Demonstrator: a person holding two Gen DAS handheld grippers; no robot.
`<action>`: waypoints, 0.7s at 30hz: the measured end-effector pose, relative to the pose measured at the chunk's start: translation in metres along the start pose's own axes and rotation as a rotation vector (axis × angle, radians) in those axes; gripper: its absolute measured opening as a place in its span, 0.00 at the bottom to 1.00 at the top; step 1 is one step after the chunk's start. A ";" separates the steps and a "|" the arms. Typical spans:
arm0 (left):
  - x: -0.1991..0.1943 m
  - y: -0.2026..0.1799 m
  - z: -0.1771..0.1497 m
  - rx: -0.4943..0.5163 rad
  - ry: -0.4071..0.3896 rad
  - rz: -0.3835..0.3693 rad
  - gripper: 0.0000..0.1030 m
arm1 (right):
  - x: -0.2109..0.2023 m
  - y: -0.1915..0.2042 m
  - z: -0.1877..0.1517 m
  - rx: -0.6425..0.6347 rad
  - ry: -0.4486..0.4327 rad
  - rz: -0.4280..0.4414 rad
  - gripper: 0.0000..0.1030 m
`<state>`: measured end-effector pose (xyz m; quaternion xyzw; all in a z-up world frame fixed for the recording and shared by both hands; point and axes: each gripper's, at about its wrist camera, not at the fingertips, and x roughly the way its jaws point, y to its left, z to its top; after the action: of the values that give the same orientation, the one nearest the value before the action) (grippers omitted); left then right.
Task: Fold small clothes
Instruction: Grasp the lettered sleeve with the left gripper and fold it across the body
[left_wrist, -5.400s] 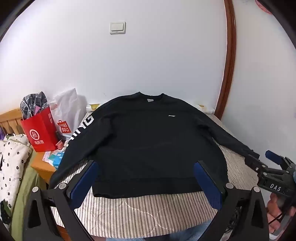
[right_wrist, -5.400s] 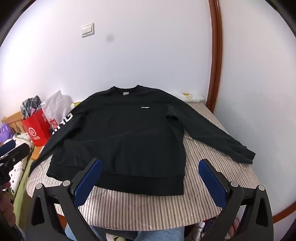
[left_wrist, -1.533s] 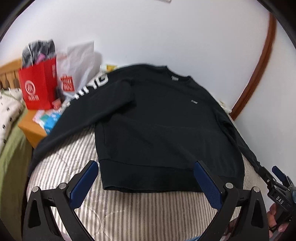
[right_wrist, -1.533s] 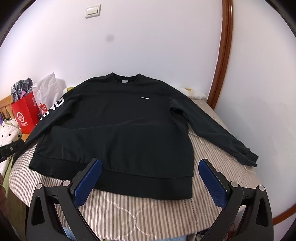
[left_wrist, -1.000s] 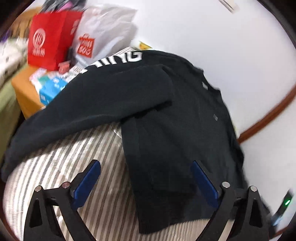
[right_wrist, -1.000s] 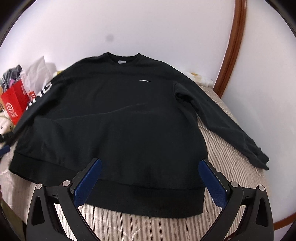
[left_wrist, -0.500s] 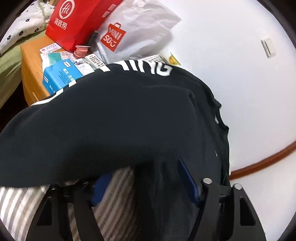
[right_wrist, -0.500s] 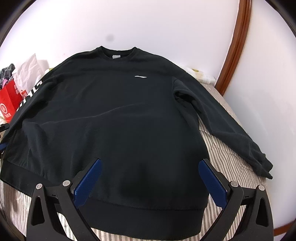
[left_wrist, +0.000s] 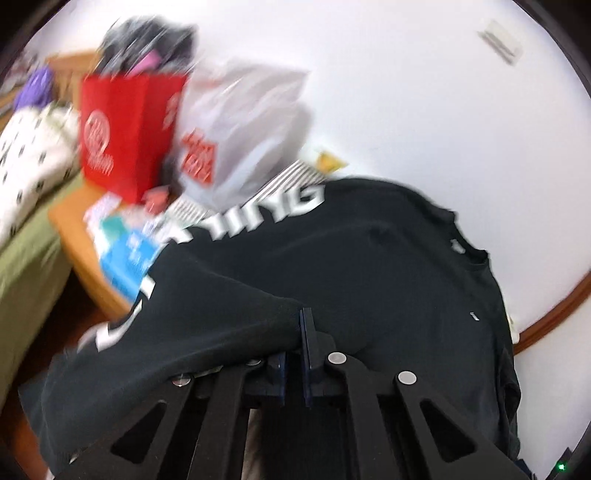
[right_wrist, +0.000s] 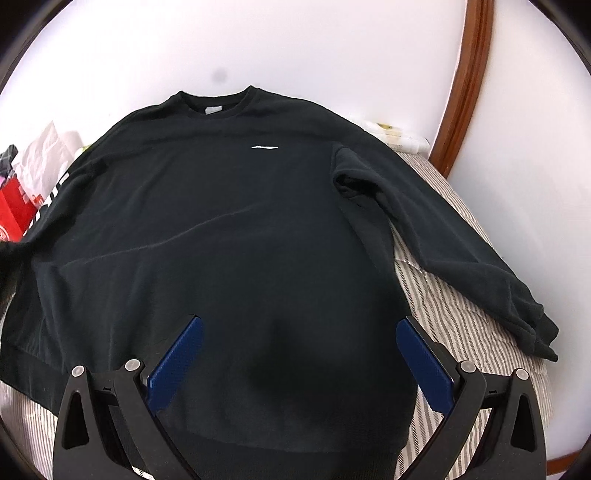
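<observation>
A black sweatshirt (right_wrist: 229, 229) lies face up on a striped bed cover (right_wrist: 443, 306), neck to the wall. Its sleeve with white letters (left_wrist: 229, 280) runs off the left side. My left gripper (left_wrist: 301, 325) is shut on that sleeve, the cloth pinched between the blue pads. My right gripper (right_wrist: 299, 354) is open and empty above the lower body of the sweatshirt, near the hem. The other sleeve (right_wrist: 461, 258) lies spread out to the right, its cuff at the bed's edge.
A red paper bag (left_wrist: 122, 136) and a white plastic bag (left_wrist: 240, 129) stand on a wooden side table (left_wrist: 85, 236) at the left with small boxes. A white wall is behind. A brown door frame (right_wrist: 465, 81) rises at the right.
My left gripper swung left to the lettered sleeve and closed on it. My right gripper moved forward and lower over the sweatshirt and stayed open.
</observation>
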<state>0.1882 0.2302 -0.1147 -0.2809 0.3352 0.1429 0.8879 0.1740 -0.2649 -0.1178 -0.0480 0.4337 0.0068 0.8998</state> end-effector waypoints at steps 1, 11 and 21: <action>-0.005 -0.015 0.008 0.043 -0.028 -0.005 0.06 | 0.000 -0.003 0.000 0.005 -0.001 0.001 0.99; 0.004 -0.159 0.028 0.332 -0.064 -0.136 0.06 | 0.001 -0.047 -0.002 0.090 -0.010 -0.028 0.99; 0.068 -0.265 -0.034 0.563 0.111 -0.201 0.06 | 0.005 -0.087 -0.016 0.131 0.023 -0.104 0.99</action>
<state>0.3383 0.0025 -0.0749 -0.0628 0.3802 -0.0599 0.9208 0.1694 -0.3535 -0.1251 -0.0116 0.4402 -0.0689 0.8952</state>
